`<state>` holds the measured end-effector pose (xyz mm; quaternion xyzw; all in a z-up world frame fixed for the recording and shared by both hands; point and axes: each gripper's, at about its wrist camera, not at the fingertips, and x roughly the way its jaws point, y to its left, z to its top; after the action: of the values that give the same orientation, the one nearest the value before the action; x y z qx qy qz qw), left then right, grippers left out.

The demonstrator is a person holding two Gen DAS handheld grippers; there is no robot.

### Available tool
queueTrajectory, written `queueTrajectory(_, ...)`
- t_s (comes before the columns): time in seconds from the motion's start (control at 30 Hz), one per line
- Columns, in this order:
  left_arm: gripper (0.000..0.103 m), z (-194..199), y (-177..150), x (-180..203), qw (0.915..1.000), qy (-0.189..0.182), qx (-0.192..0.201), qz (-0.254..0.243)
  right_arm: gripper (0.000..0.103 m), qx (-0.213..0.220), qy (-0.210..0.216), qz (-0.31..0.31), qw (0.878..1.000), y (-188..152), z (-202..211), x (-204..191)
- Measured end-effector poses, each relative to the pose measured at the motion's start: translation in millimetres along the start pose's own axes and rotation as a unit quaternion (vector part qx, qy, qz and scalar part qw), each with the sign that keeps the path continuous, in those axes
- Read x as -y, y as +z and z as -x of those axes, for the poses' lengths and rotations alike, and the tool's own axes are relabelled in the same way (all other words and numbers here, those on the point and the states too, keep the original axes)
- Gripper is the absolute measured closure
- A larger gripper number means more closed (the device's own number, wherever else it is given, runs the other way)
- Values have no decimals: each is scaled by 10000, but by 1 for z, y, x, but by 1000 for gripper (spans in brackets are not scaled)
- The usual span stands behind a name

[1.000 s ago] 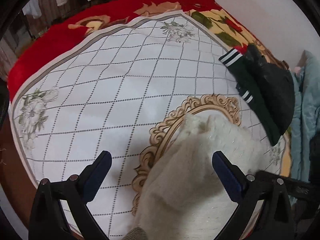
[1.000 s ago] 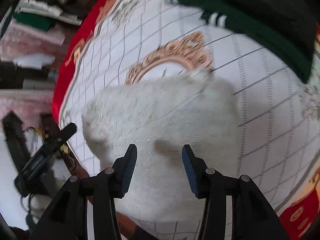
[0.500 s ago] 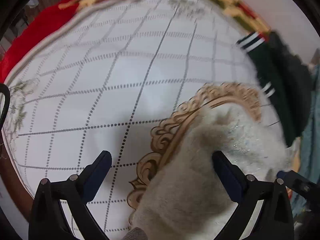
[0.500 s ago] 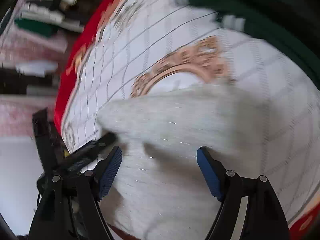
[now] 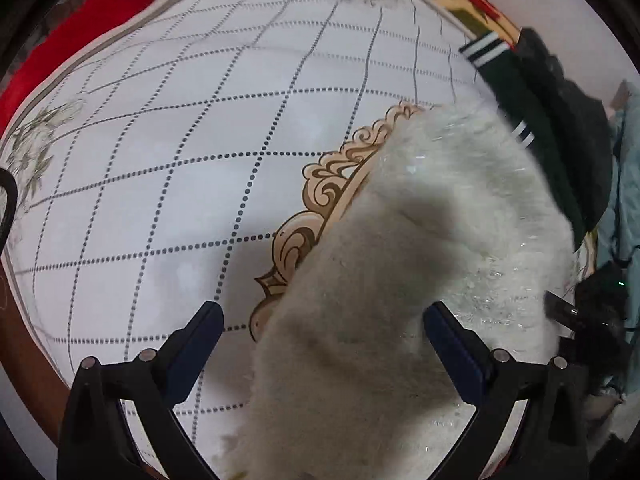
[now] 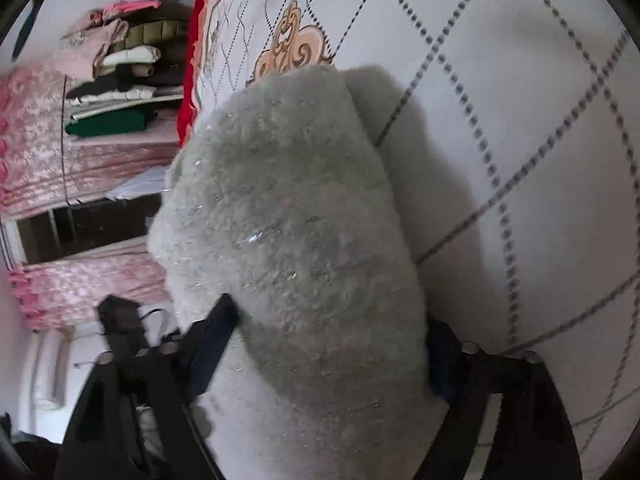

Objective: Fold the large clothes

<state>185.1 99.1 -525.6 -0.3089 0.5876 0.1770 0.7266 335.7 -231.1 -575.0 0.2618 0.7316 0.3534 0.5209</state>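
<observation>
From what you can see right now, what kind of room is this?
Probably a bedroom at home. A patterned blanket covers what looks like a bed, a white fluffy garment lies on it, and folded clothes are stacked beside it.

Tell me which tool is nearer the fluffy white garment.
Right. The right tool straddles the fluffy white garment, jaws closing around it; the left tool hovers open over its edge.

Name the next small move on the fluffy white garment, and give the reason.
Probably close the right gripper on the fluffy white garment. The garment bulges up between its two pads, which are closing but still look apart. The left gripper hangs open over the garment's edge on the quilted bedspread, gripping nothing.
</observation>
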Motion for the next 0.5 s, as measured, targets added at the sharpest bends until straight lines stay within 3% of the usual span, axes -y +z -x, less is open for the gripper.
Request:
queueTrajectory(0.03, 0, -1, 2, -1, 10000, 8, -15, -68, 33, -17, 110, -152, 9998, -6, 2, 1)
queueTrajectory(0.13, 0, -3, 10, -6, 9997, -24, -98, -240, 35, -412, 410, -448, 9973, -33, -3, 2)
queueTrajectory(0.2, 0, -5, 16, -9, 9989, -232, -193, -366, 28, -611, 229, -407, 9970, -51, -12, 2)
queueTrajectory(0.27, 0, -11, 20, -8, 9972, -409, -254, -574, 7, -308, -33, -350, 9989, -58, -20, 8)
queueTrajectory(0.3, 0, -15, 22, -7, 9960, -486, -267, -700, 3, -143, -16, -301, 9994, -60, -23, 11)
queueTrajectory(0.37, 1, -23, 26, -5, 9932, -636, -300, -929, 0, 66, 413, -296, 9987, -60, -35, 16)
queueTrajectory(0.4, 4, -24, 27, -5, 9920, -728, -295, -990, 1, 104, 455, -259, 9986, -58, -40, 13)
queueTrajectory(0.43, 20, -25, 29, -4, 9894, -917, -271, -1094, 9, 166, 514, -184, 9984, -56, -46, 6)
queueTrajectory(0.5, 31, -20, 34, -2, 9873, -882, -159, -1309, 16, 279, 504, -260, 9980, -55, -56, -3)
